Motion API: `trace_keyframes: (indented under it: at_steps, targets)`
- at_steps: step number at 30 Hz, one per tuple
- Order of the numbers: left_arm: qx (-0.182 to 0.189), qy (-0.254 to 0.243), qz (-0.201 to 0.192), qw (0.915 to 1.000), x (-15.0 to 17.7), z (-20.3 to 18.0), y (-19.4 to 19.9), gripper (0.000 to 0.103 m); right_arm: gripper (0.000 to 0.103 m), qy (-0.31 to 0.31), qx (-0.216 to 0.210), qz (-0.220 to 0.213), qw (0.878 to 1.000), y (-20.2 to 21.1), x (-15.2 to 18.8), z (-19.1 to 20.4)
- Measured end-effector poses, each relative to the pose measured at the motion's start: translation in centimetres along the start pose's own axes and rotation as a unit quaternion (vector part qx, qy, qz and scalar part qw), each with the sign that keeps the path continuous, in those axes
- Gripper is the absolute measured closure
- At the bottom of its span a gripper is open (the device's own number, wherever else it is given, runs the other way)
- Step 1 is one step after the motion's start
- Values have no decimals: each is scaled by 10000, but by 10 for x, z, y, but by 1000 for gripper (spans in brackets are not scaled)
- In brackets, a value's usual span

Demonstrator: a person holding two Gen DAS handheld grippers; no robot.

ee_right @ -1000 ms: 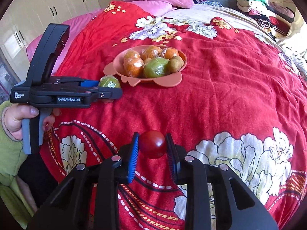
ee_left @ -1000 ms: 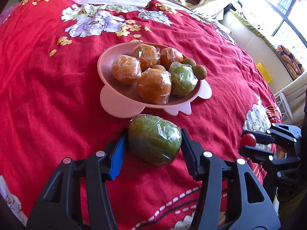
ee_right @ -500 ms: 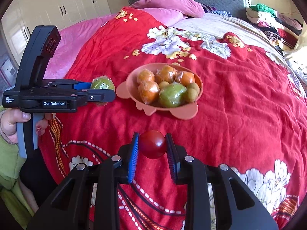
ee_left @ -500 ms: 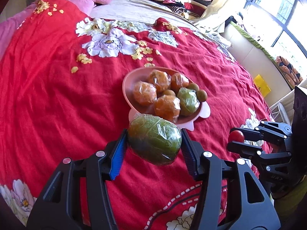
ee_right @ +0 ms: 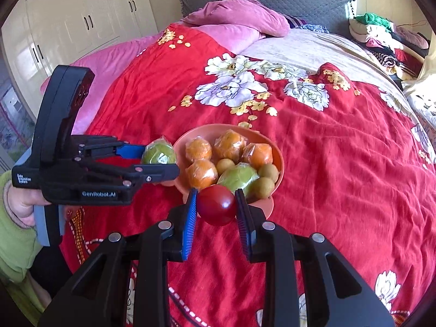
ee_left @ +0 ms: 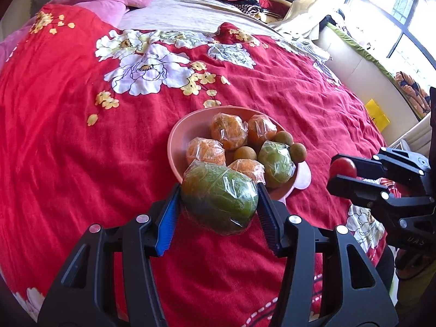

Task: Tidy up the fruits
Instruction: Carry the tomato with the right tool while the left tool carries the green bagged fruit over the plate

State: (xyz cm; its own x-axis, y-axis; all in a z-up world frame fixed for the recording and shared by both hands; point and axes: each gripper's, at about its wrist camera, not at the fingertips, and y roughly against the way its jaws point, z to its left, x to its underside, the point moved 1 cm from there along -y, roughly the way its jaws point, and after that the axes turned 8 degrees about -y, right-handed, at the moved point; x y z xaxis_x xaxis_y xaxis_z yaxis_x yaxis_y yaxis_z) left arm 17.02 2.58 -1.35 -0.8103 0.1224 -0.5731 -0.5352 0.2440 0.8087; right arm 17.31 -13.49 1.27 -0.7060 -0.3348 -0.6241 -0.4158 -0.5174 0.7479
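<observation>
While a red flowered bedspread (ee_left: 81, 141) covers the bed, a pink bowl (ee_left: 179, 136) of wrapped fruit sits mid-bed; the left gripper (ee_left: 218, 204) clamps a wrapped green fruit (ee_left: 219, 194) at its rim, the right gripper (ee_right: 216, 207) pinches a tomato (ee_right: 216, 204) beside it.

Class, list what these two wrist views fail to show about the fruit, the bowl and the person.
- Pink bowl: near rim hidden by the wrapped green fruit in the left wrist view and by the red tomato in the right wrist view.
- Bowl floor: covered by fruit in both views.
- Person: only a hand and green sleeve show, cut off by the right wrist view's edge.
</observation>
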Motion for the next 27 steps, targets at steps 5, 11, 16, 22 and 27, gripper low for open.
trace_keyframes:
  at_steps: [5,11,16,22,27]
  targets:
    - [-12,-77,47,10000,-5,0,-9,58,77,-36,16,-13,10000,-6,-9,-6]
    - [-41,-108,64,9999,-7,2,-13,58,77,-22,2,42,10000,-17,-15,-7]
    - [-28,-105,75,9999,-7,3,-14,58,77,7,-4,82,10000,-26,-21,-5]
    - [-12,-110,85,9999,-5,3,-14,57,77,55,-34,133,9999,-35,-27,-2]
    - [-27,-118,89,9999,-4,3,-15,56,77,67,-19,159,9998,-40,-29,-3]
